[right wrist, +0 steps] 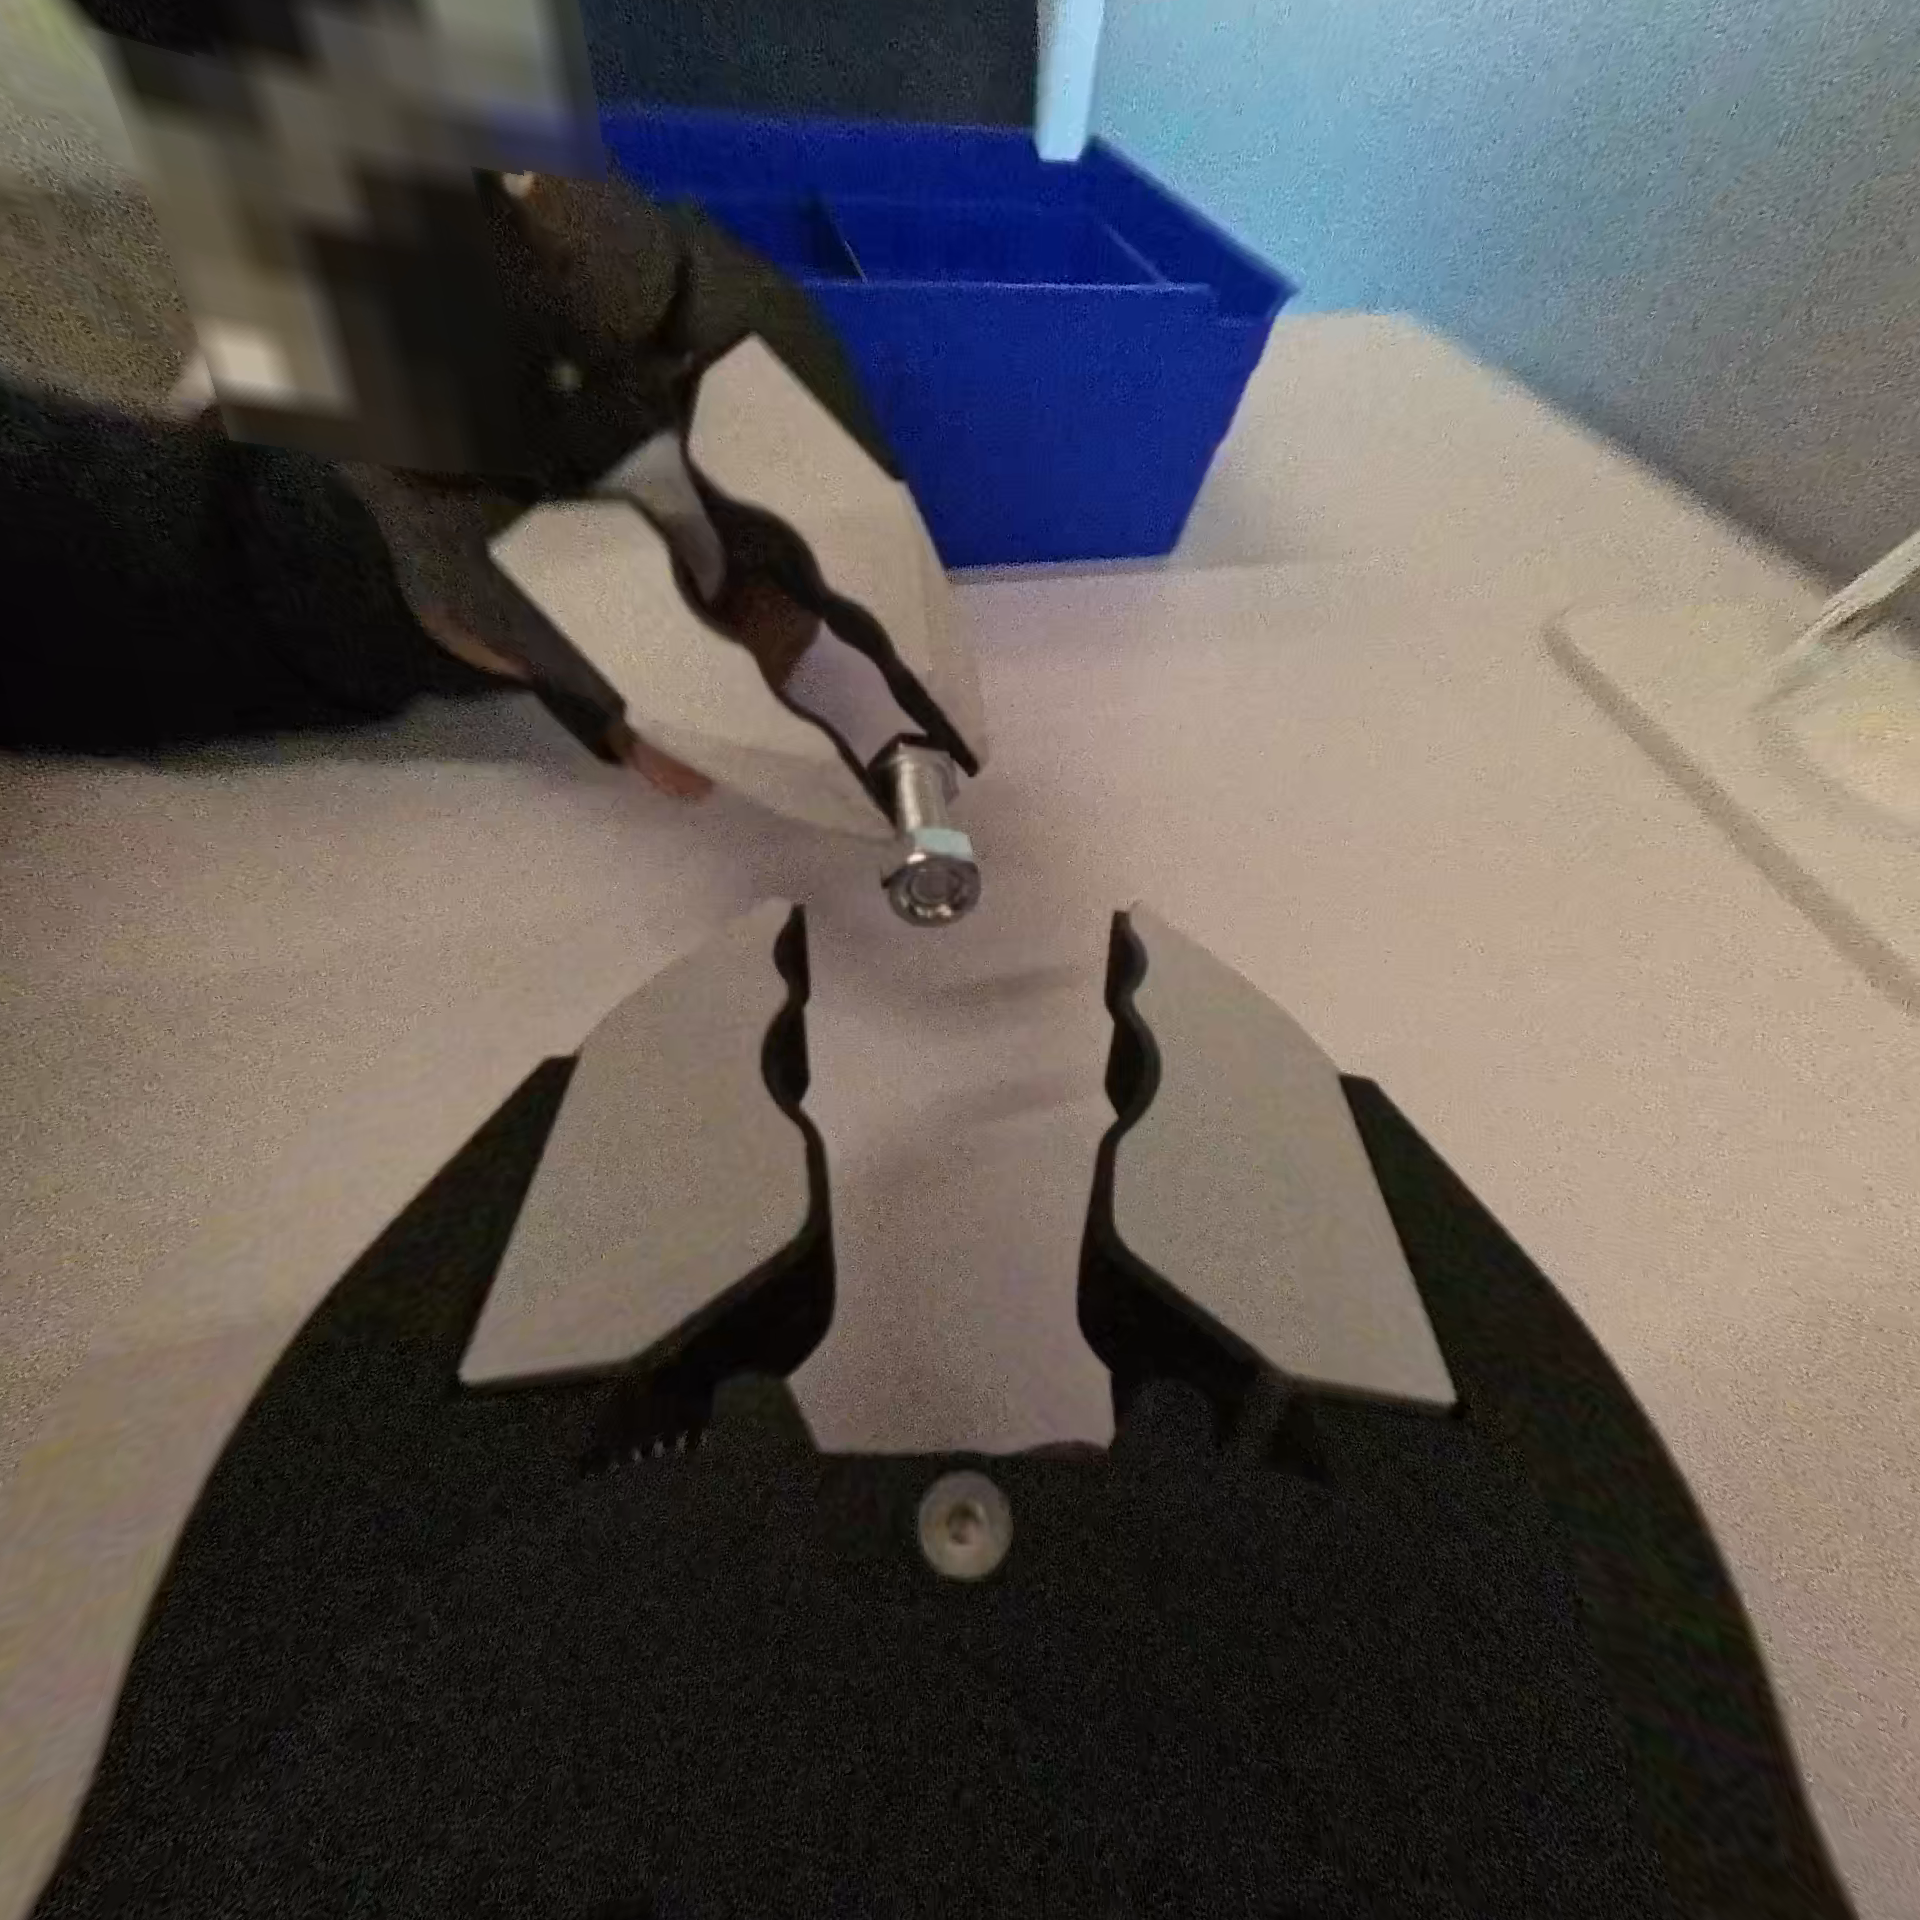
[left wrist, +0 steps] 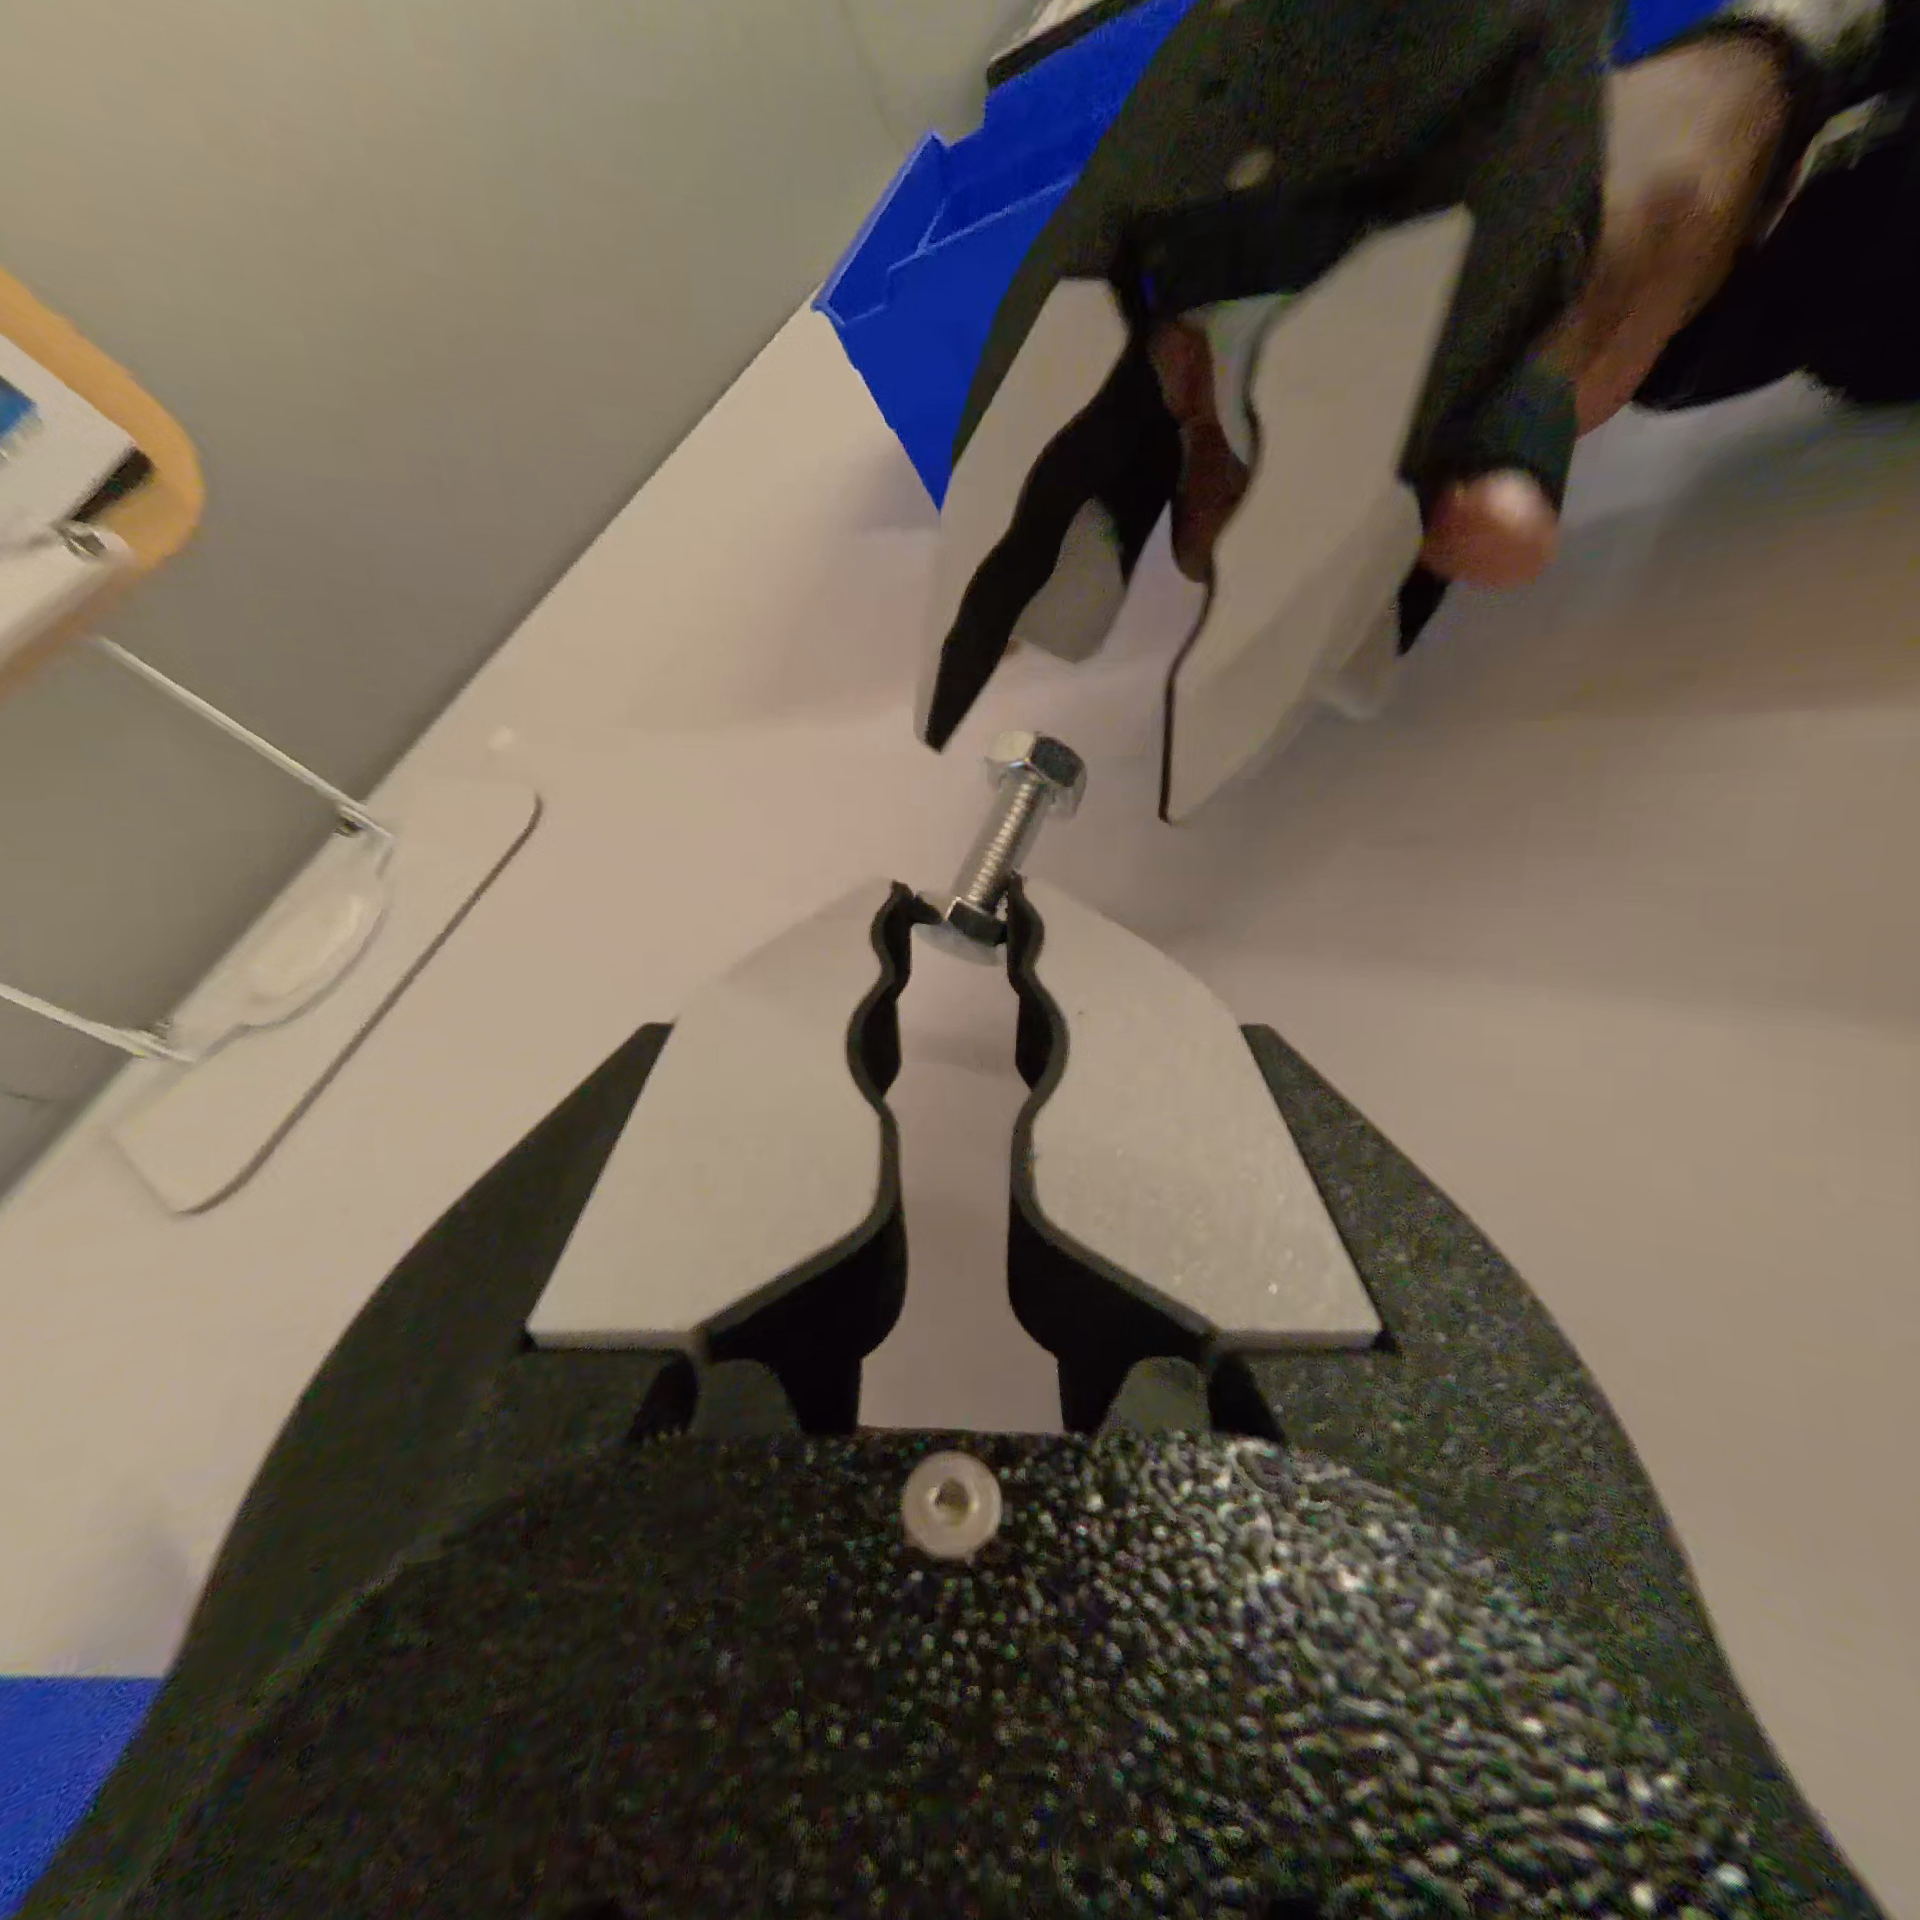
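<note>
Silvery steel is the only bright thing over the matt white table (left wrist: 1558, 1039). At left, the left gripper (left wrist: 961, 914) pinches a threaded bolt (left wrist: 992, 862) by its hex end, both dark ridged fingertips pressed on it. The bolt's long axis runs away from those tips toward the right gripper (right wrist: 956, 935), ending in a hex nut (right wrist: 932, 881) at the free end. That gripper's jaws stand spread and bare, the nut just ahead of the gap and touching neither pale, flat-faced finger. Beyond sits a blue plastic bin (right wrist: 1039, 416).
</note>
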Available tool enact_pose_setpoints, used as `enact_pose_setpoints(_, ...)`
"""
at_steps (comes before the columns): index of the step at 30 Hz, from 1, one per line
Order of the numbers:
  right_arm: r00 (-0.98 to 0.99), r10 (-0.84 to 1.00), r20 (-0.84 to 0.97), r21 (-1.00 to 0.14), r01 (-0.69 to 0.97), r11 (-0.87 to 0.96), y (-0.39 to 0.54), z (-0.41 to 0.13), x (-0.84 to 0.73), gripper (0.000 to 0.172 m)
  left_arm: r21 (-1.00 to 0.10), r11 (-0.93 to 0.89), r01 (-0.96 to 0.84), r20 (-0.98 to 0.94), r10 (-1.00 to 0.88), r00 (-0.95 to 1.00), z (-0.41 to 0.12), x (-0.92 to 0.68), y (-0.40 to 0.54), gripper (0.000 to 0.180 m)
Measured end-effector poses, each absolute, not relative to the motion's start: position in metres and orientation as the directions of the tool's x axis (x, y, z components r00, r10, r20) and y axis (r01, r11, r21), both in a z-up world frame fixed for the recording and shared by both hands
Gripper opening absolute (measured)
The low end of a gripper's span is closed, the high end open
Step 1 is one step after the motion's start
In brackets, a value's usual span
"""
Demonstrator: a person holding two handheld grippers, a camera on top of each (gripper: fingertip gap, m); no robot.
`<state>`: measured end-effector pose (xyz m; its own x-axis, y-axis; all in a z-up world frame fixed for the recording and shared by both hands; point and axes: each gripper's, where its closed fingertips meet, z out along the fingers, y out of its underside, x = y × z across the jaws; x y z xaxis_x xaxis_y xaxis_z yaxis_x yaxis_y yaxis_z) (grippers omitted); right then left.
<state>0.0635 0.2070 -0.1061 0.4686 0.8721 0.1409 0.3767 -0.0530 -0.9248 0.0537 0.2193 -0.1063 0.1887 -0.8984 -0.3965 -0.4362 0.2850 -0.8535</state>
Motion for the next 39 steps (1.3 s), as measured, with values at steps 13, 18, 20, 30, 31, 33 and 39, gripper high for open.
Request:
enact_pose_setpoints(13,0.503,0.846,-0.177,-0.893,0.28,-0.353,0.198,-0.118,0.055,0.018,-0.745,0.421,-0.518,-0.557,-0.82,0.135,-0.115,0.057,0.215,0.017)
enact_pose_setpoints(18,0.365,0.818,-0.445,-0.863,0.071,-0.501,0.201,-0.102,0.06,0.028,-0.777,0.397,-0.489,-0.529,-0.833,0.164,-0.108,0.058,0.216,0.017)
enact_pose_setpoints(20,0.45,0.87,-0.202,-0.934,0.177,-0.309,0.207,-0.101,0.065,0.037,-0.821,0.325,-0.47,-0.449,-0.875,0.18,-0.108,0.055,0.219,0.017)
enact_pose_setpoints(30,0.429,0.831,0.355,-0.869,0.478,0.124,0.2,-0.103,0.056,0.018,-0.897,0.151,-0.416,-0.23,-0.962,0.146,-0.114,0.058,0.211,0.017)
enact_pose_setpoints(31,0.453,0.854,0.256,-0.894,0.448,0.031,0.201,-0.106,0.056,0.018,-0.879,0.195,-0.436,-0.286,-0.946,0.153,-0.115,0.058,0.212,0.017)
enact_pose_setpoints(33,0.498,0.86,-0.112,-0.922,0.271,-0.277,0.201,-0.109,0.056,0.017,-0.807,0.33,-0.489,-0.452,-0.879,0.153,-0.116,0.058,0.215,0.017)
enact_pose_setpoints(39,0.365,0.818,-0.445,-0.88,-0.011,-0.474,0.206,-0.097,0.058,0.026,-0.775,0.404,-0.486,-0.552,-0.807,0.21,-0.104,0.057,0.22,0.017)
